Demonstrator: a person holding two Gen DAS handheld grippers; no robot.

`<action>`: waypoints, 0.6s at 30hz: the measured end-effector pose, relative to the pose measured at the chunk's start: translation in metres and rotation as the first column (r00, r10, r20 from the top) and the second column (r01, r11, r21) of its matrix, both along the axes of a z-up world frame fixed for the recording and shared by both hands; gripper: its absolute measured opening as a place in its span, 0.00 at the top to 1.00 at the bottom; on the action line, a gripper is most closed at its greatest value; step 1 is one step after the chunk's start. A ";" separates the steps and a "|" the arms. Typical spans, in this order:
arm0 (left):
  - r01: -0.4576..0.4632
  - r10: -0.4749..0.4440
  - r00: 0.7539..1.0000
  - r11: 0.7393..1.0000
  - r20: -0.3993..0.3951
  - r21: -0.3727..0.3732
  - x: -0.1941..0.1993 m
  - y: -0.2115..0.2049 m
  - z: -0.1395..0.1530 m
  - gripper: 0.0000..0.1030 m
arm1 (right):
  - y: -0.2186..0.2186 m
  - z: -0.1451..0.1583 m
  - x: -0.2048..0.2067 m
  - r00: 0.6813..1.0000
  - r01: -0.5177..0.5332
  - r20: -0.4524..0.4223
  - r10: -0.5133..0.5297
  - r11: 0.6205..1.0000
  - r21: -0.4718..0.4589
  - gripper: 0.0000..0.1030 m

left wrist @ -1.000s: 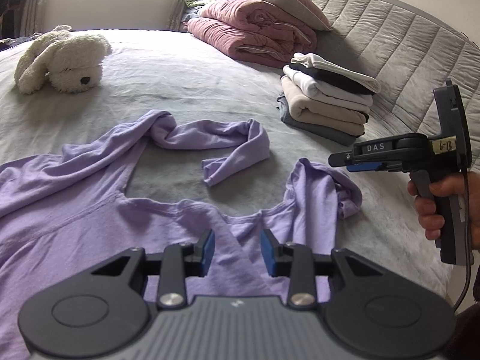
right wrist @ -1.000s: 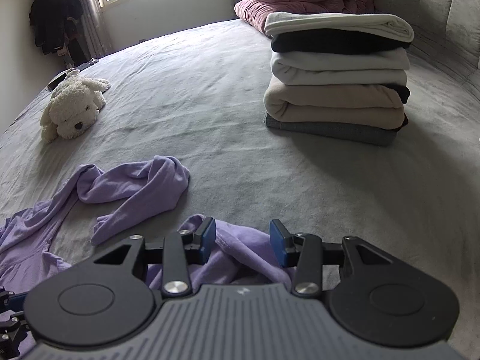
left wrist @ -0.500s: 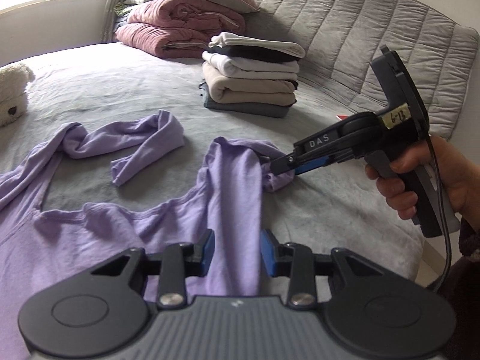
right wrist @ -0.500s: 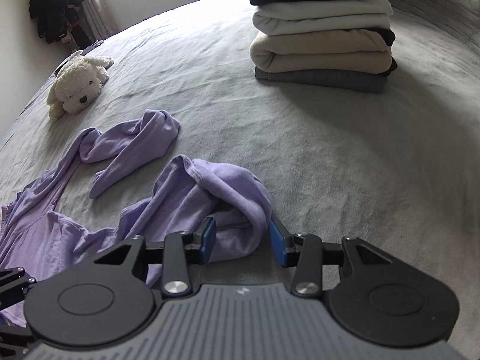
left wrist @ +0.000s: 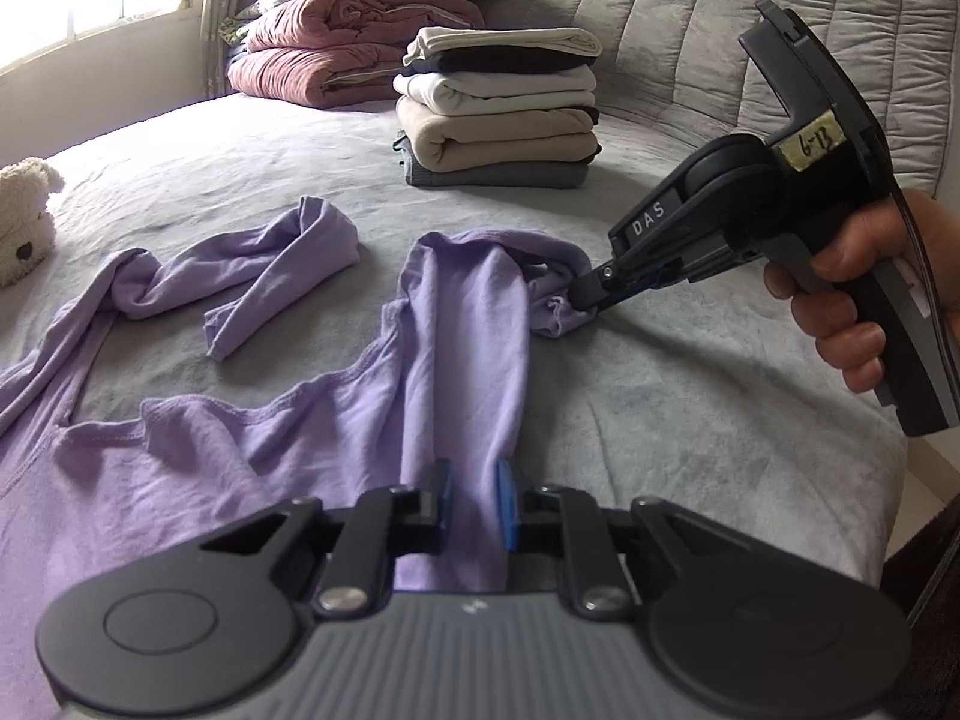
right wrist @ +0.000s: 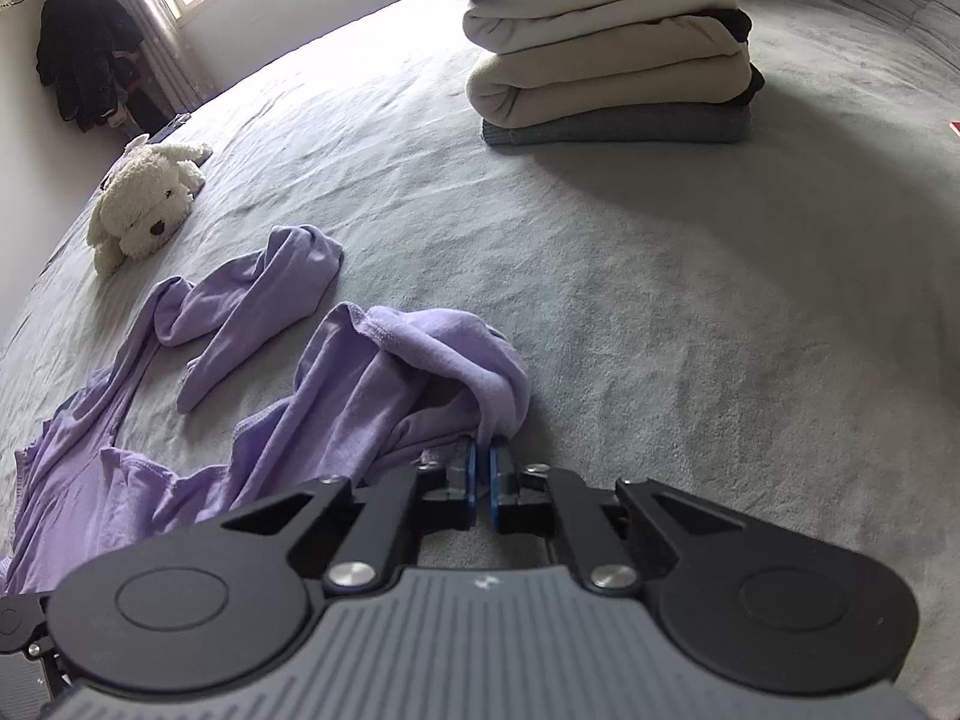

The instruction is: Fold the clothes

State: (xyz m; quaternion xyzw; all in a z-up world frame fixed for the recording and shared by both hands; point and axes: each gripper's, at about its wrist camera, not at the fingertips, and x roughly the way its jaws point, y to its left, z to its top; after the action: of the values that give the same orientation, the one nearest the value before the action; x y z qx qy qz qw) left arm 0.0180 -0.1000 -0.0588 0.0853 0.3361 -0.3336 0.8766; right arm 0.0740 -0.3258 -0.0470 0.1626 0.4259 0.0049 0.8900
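Grey bed (left wrist: 690, 420): purple top (left wrist: 180, 480) lying near-left, unfolded. Left gripper (left wrist: 474, 501) just closing, pinching its right sleeve (left wrist: 468, 330); right gripper (right wrist: 480, 474) just closing, pinching the cuff. Finished stack (left wrist: 501, 108) sitting far right; all folds pending.

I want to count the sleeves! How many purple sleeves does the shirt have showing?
2. One sleeve lies twisted on the bed toward the stuffed dog. The other sleeve is pinched by both tongs, its cuff by the right tongs.
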 end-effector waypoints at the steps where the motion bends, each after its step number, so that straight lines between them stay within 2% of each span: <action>1: -0.011 0.011 1.000 1.000 0.007 -0.008 0.000 0.002 0.002 0.93 | 0.000 0.003 -0.002 1.000 -0.003 0.011 0.003 1.000 -0.018 0.96; 5: -0.042 0.044 0.999 0.997 0.027 -0.059 0.000 0.015 0.012 0.97 | -0.004 0.019 -0.012 0.998 0.000 0.068 0.007 0.995 -0.097 0.96; 12: -0.041 0.043 0.999 0.989 0.011 -0.145 -0.003 0.031 0.024 0.99 | -0.025 0.047 -0.032 0.986 0.070 0.160 -0.043 0.983 -0.167 0.96; 18: -0.025 0.027 1.000 0.992 0.009 -0.123 -0.006 0.024 0.019 0.98 | -0.041 0.062 -0.044 0.973 0.144 0.210 -0.094 0.961 -0.236 0.96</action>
State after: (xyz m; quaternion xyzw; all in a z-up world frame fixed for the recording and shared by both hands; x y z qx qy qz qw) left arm 0.0122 -0.0760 -0.0400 0.0284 0.3113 -0.3419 0.8862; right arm 0.0300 -0.3672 0.0148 0.0736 0.3224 -0.0864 0.9398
